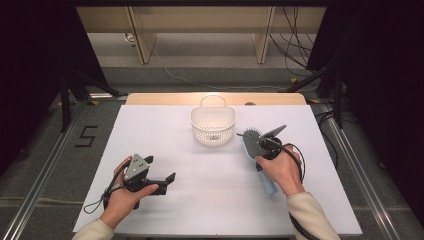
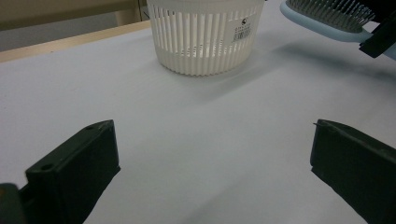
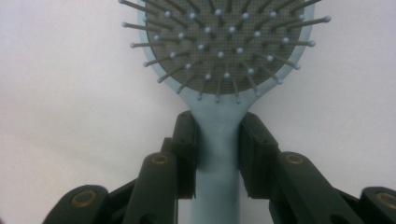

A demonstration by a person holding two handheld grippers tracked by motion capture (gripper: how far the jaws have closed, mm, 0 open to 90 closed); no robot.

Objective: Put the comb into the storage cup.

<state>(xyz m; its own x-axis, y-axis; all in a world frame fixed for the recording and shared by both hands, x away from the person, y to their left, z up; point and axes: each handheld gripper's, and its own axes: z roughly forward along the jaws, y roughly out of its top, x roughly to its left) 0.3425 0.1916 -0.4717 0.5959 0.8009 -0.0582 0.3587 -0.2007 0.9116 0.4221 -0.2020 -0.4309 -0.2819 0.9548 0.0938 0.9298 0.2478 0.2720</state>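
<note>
Where bristles fan (image 3: 219,46) — smooth blue hairbrush (image 3: 217,140)

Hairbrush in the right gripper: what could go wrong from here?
1. The right gripper clamps the light blue hairbrush only at its narrow neck, so the heavy head could pivot or slip.
2. The white slotted basket sits close beside the brush; the long handle may knock its rim and tip it.
3. The bristles could snag in the basket's slots.
</note>
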